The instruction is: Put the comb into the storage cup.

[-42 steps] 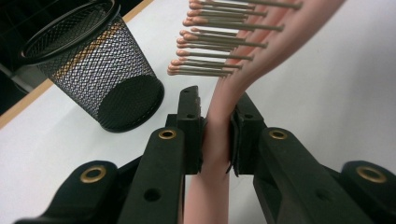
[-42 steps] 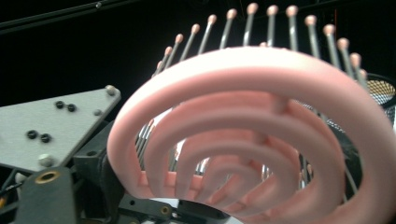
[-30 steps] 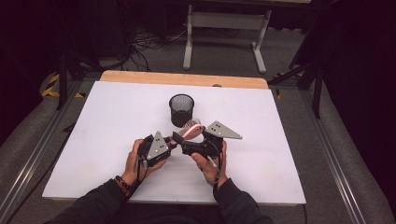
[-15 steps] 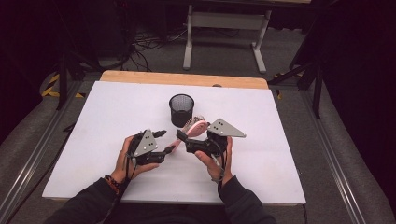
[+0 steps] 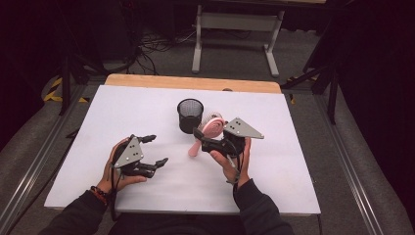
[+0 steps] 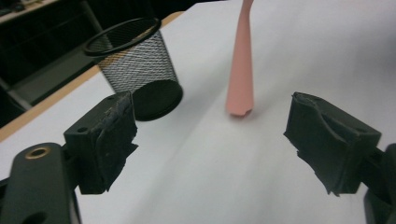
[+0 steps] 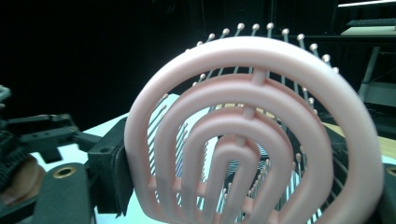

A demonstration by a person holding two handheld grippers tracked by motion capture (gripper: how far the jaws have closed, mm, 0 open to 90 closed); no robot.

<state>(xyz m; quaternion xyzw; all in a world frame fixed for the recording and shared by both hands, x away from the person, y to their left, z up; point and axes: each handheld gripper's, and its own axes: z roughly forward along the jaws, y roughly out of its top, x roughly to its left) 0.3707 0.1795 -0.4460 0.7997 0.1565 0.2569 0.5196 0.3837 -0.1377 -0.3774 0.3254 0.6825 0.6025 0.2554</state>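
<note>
While right gripper (image 5: 203,137) clamps pink hairbrush (image 5: 209,128) | no legible writing

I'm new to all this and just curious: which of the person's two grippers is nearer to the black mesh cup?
The right. The right gripper, shut on the pink hairbrush, hangs just beside the black mesh cup. The left gripper, jaws just opened and empty, sits farther off, toward the table's near edge.

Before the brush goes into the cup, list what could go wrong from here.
1. The right tool alone clamps the pink hairbrush by its head, handle hanging; it may swing or slip.
2. The mesh cup stands loose and close by; the handle could catch its rim and tip it.
3. The left tool, just opened, stands apart, steadying nothing.
</note>
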